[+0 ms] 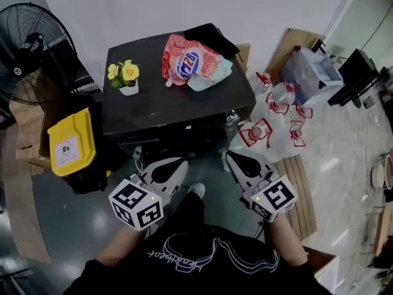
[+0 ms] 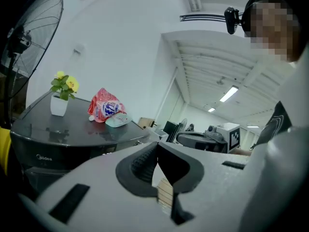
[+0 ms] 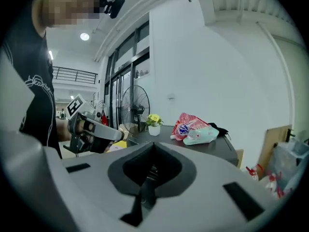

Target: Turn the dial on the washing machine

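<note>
Head view, one washing machine (image 1: 178,106) upper centre, one flower pot (image 1: 128,78) and one red bag (image 1: 187,60) on top, left gripper (image 1: 182,163) and right gripper (image 1: 231,157) below, both closed, empty.

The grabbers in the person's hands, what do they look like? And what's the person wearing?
The left gripper and the right gripper are both pale grey wedges, black and rubbery inside the jaws. Each carries a white cube printed with black square markers. The person wears a black shirt with looping white lettering across it.
</note>
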Motion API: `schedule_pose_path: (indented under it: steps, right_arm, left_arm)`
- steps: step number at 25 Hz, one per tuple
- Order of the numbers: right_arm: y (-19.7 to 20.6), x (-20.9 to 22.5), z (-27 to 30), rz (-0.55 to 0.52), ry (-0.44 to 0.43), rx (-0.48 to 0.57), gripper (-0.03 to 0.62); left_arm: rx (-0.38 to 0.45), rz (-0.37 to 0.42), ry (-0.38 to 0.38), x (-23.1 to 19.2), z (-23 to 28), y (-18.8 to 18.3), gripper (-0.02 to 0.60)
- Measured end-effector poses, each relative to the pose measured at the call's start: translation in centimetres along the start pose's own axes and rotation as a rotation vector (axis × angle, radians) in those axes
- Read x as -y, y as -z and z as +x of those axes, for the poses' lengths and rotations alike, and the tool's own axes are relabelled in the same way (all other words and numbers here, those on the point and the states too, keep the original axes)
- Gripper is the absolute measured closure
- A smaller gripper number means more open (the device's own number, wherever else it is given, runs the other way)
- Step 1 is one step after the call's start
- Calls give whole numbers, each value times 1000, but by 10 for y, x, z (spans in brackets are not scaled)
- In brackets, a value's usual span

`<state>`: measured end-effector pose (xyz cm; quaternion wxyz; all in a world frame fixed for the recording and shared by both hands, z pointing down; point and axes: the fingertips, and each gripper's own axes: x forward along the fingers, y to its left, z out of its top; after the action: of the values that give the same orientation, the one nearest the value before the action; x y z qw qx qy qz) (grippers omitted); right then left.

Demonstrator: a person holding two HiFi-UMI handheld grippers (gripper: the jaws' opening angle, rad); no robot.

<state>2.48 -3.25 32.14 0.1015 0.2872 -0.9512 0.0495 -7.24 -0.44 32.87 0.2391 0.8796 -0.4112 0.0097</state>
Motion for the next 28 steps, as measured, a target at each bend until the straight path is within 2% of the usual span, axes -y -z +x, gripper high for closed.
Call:
schedule_pose_path:
  steps: [4,8,12,15,28]
  right_arm:
    - [-5,-8,-16,52,-17,0,589]
    - [-12,-21,-26,42,-29,25,589]
    - [-24,-26,-36,95,-37,84,589]
    - [-32,-30,-41,88,-37,102,591]
    - [-26,-35,-43,81,-23,87,591]
  left_arm:
    - [7,42,32,20,-7,-7,577]
    - [11,34,51,31,-12,-7,577]
    - [32,44,68,45,-20,-16,577]
    - [45,52,77,52,-23,-23,577]
    - [53,24,67,46,-25,-18,577]
